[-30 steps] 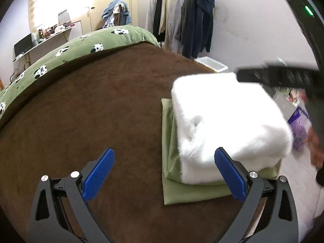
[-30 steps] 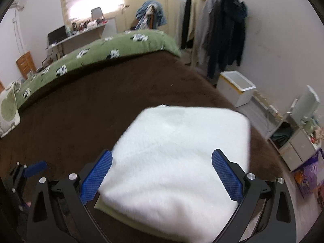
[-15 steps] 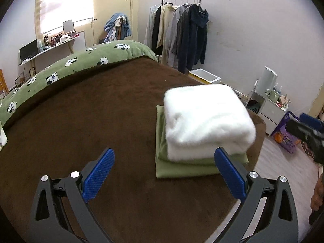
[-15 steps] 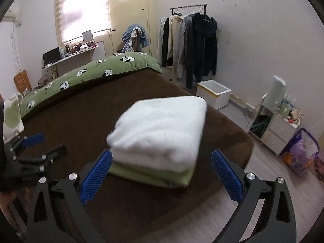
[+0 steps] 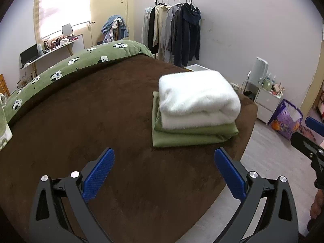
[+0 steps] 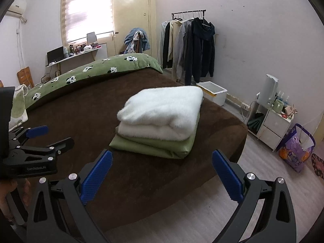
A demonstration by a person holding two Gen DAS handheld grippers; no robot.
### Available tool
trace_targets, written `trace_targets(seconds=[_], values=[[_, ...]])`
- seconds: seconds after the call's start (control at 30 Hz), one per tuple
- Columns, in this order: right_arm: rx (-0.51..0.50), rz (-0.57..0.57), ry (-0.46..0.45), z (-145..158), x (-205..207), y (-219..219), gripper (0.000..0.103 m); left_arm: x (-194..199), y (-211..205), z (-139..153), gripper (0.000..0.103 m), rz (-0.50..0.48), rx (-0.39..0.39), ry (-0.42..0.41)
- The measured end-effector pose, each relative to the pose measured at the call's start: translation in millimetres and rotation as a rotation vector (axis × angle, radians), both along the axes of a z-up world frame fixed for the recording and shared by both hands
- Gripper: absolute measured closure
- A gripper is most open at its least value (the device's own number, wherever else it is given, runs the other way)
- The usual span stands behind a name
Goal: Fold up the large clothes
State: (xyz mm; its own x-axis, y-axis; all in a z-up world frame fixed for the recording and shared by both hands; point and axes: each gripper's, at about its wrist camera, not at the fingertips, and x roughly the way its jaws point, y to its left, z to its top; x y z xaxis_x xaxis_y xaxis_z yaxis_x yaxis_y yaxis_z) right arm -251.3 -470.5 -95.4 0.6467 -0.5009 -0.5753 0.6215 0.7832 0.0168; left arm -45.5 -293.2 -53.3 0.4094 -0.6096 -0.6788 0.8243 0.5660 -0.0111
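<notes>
Left wrist view. The left tool (image 5: 164,168) is held wide open above the brown bedspread (image 5: 91,121), nothing between its blue pads (image 5: 99,174). A folded stack is seen ahead and slightly to the right, near the bed's foot corner: a white fleecy garment (image 5: 196,99) laid on top of a folded green garment (image 5: 190,135). The green one is seen sticking out beyond the white one at the near and left edges. The stack is well apart from the tool. A green quilt with black-and-white patches (image 5: 81,62) is bunched along the far side of the bed. A clothes rack with dark and pale coats (image 5: 174,34) is noted against the far wall. Part of the right tool (image 5: 311,139) is caught at the right border of the frame; its state cannot be read from here.

Right wrist view. The right tool (image 6: 162,174) is likewise spread open and empty, held over the near edge of the bed. The same stack lies ahead near centre, white garment (image 6: 162,109) uppermost, green garment (image 6: 154,143) beneath, both resting on the bedspread (image 6: 81,111). The left tool (image 6: 42,139) is seen at the left border, fingers parted, with part of a hand (image 6: 8,186) below it. A white box (image 6: 212,89) is noted on the floor under the rack (image 6: 190,46), and a white cabinet (image 6: 271,123) with a purple bag (image 6: 295,151) beside it stands along the right wall.
</notes>
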Motion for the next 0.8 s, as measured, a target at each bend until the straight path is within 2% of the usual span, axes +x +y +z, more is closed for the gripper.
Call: trace_targets(seconds=[0.37,0.63,0.8], values=[[-0.017,-0.007,0.003,-3,9,-6,0.006,-3,-5,-6,0.006,-0.007,-0.001,-0.012],[-0.023,-0.002,0.006,-5,20,-15,0.006,9,-14,-8,0.006,0.021,-0.034,0.014],[-0.022,-0.002,0.006,-4,24,-19,0.006,11,-21,-3,0.006,0.028,-0.044,0.000]])
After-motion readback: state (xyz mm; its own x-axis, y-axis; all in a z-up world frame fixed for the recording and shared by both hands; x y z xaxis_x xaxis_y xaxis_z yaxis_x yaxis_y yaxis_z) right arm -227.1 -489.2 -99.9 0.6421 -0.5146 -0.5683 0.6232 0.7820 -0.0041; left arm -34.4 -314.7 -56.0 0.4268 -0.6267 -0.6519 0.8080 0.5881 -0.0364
